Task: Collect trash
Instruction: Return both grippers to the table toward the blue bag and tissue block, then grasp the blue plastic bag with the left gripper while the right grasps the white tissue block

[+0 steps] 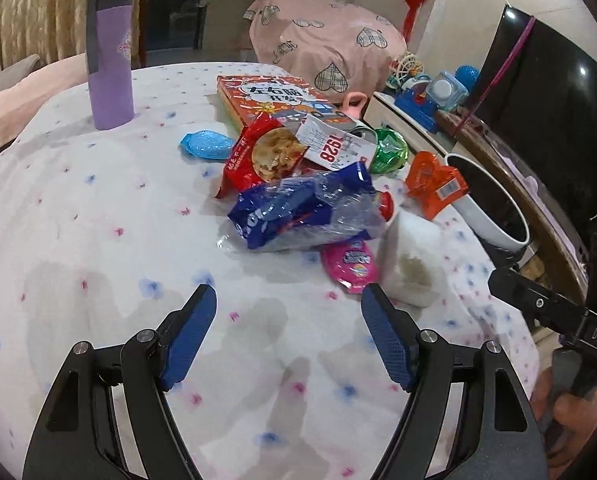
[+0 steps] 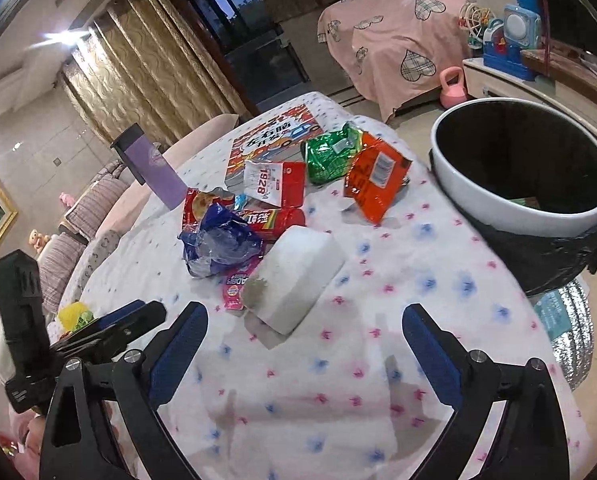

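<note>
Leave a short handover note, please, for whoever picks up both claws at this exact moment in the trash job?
Left claw: open, empty, above the tablecloth, short of the pile.
Right claw: open, empty, just short of the white foam block.
Trash still on the table: blue wrapper, red snack bag, pink packet, green bag, orange bag, 1928 carton.
Bin: black-lined, beside the table on the right claw's side, a few scraps already inside.
Left: essentially the whole pile. The purple tumbler and book look like keepers.
</note>
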### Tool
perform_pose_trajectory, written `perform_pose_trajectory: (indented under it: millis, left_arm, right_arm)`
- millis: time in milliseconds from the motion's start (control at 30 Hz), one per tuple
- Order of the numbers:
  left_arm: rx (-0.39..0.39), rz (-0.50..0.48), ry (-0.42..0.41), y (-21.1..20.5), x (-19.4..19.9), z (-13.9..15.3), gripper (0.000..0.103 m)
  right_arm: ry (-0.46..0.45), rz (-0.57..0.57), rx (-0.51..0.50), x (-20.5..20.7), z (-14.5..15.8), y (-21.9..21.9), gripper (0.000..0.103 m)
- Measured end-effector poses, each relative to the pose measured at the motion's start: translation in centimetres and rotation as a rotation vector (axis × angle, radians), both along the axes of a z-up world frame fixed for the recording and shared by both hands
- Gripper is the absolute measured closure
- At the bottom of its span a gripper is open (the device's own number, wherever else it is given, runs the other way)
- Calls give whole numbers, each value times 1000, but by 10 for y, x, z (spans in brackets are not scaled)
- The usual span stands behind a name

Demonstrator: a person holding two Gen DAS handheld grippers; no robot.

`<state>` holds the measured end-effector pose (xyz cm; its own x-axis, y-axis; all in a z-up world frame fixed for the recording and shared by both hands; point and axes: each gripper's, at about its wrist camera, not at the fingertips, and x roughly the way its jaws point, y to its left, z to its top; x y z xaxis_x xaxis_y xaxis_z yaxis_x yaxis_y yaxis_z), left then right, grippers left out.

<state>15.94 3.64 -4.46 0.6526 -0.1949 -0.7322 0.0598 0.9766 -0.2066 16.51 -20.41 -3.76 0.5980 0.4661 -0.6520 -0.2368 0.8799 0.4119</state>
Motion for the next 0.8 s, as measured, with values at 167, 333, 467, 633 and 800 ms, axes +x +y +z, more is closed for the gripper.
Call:
perform_pose_trajectory:
  millis: [167, 333, 467, 633, 800]
  left_arm:
    - [26, -48, -32, 1, 17, 1, 26]
    - [75, -127, -62, -3, 40, 3, 26]
    - [119, -195, -45, -13, 57, -3, 26]
    - [135, -235, 19, -24, 70, -17, 71]
    - [121, -231, 21, -25, 63, -19, 100]
  right_arm:
    - [35, 10, 22, 9, -6, 5, 17]
    - [91, 1, 68, 26, -16, 6, 28]
    - [126, -2, 84, 41, -23, 7, 36]
    - [159, 3, 110, 58, -37, 14, 52]
    - [135, 14, 103, 56, -35, 14, 66]
